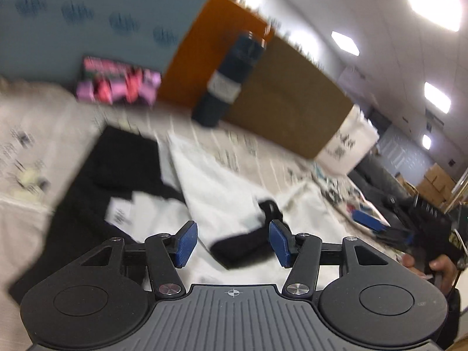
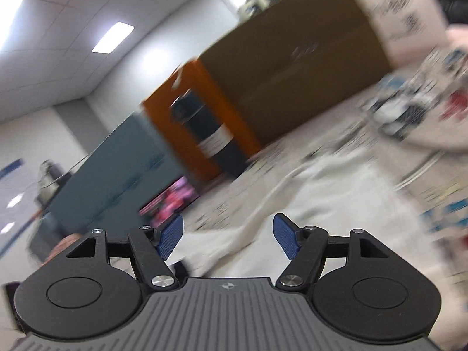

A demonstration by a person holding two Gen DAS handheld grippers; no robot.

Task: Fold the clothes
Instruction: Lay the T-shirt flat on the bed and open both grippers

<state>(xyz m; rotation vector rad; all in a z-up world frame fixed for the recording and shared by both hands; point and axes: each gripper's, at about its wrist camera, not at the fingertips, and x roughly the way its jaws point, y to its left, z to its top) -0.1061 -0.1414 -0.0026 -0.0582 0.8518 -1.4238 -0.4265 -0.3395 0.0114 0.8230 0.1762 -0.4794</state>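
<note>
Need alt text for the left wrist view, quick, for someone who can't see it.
Open left gripper above a white garment with black trim, nothing between its pads. A black garment lies left, a dark bottle stands behind, and the view is motion-blurred.

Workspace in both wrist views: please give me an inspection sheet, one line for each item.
Surface: table under a pale printed cover; both views blurred.
Job's things: white garment with black parts, lying spread out and creased; black cuff lies ahead of the left gripper.
Clutter: dark bottle upright at the back; pink box; white printed bag.
Grippers: left gripper open, nothing pinched; right gripper open above the white cloth, nothing pinched.
Cables: nothing seen.
Surroundings: brown carton, orange box, grey-blue panel, ceiling lights.
</note>
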